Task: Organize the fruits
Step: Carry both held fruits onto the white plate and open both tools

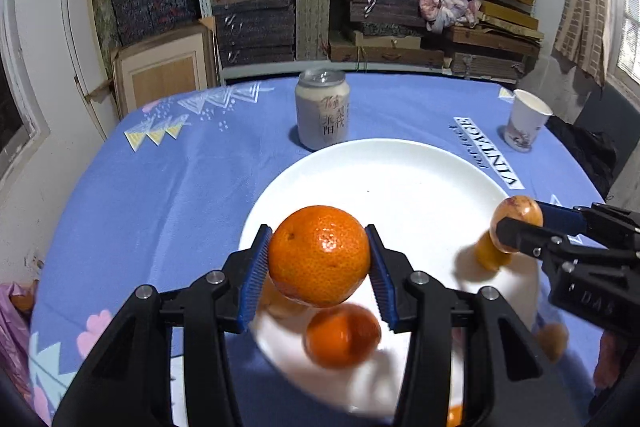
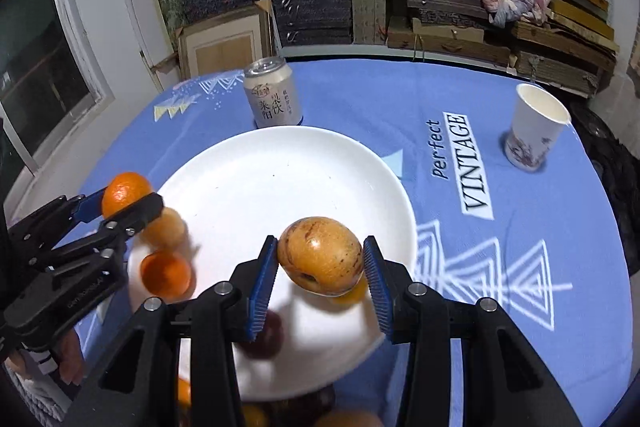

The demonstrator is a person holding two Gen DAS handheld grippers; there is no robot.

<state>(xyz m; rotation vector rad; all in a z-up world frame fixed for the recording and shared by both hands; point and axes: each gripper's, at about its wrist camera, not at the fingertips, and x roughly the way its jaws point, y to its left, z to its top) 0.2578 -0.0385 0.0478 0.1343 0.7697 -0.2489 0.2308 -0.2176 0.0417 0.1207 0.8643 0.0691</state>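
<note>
My left gripper (image 1: pixel 319 255) is shut on an orange mandarin (image 1: pixel 319 255), held above the near part of a white plate (image 1: pixel 384 171). On the plate below lie another mandarin (image 1: pixel 342 335) and a yellowish fruit (image 1: pixel 490 251). My right gripper (image 2: pixel 321 255) is shut on a yellow-brown apple (image 2: pixel 320 255) over the plate's (image 2: pixel 260 183) near right side. In the right wrist view the left gripper (image 2: pixel 132 201) carries its mandarin (image 2: pixel 125 193) at the left, above a pale fruit (image 2: pixel 166 227) and a mandarin (image 2: pixel 166 273). A dark red fruit (image 2: pixel 266 339) sits blurred under my fingers.
A drink can (image 1: pixel 322 113) stands just behind the plate. A white paper cup (image 1: pixel 526 123) stands at the right on the blue tablecloth (image 1: pixel 160 187). More fruit (image 2: pixel 348 419) lies blurred at the near edge. Shelves of stacked boxes (image 1: pixel 360 7) rise behind the table.
</note>
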